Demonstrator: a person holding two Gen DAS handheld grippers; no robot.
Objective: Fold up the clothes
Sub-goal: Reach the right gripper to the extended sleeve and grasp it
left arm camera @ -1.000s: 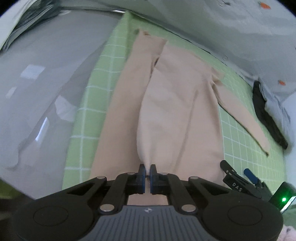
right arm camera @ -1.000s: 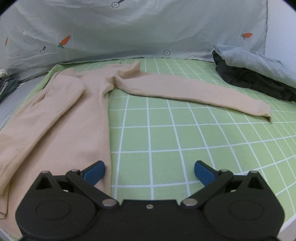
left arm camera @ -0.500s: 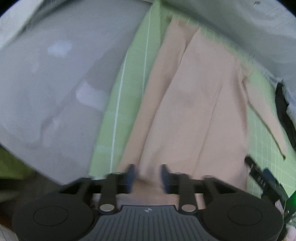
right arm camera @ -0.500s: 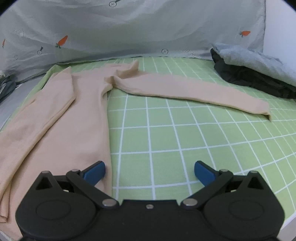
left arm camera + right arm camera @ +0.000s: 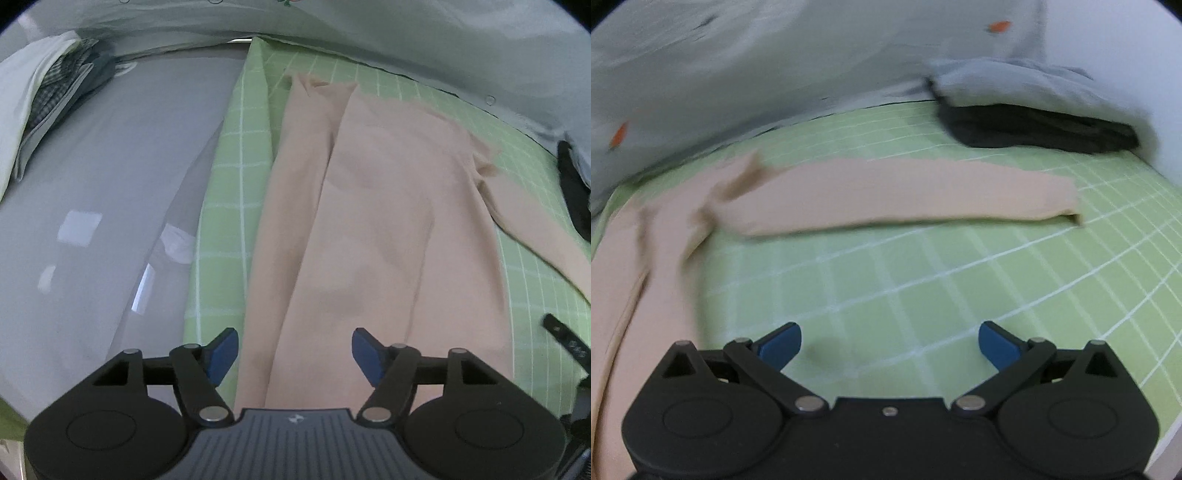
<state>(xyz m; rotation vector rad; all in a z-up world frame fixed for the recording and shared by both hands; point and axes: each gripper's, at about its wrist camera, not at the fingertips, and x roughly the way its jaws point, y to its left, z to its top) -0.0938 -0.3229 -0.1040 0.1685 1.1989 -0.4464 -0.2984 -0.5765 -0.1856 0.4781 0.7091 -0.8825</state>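
Left gripper [image 5: 294, 350]: jaws wide, empty, above beige top [image 5: 376, 229]
Right gripper [image 5: 889, 343]: jaws wide, empty, over green grid mat [image 5: 923, 280]
Sleeve [image 5: 908, 195]: stretched flat

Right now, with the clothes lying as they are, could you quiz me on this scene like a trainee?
1. True or false: the left gripper has its jaws shut on the beige long-sleeved top.
2. Which sleeve of the top lies stretched out flat across the green checked mat: A) the one in front of the right gripper, B) neither, C) both?
3. Fill in: the dark garment at the far edge of the mat lies under a ____ cloth.

Key: 1 false, both grippers are open and hold nothing. 2 A; the other sleeve is folded along the body. 3 grey.
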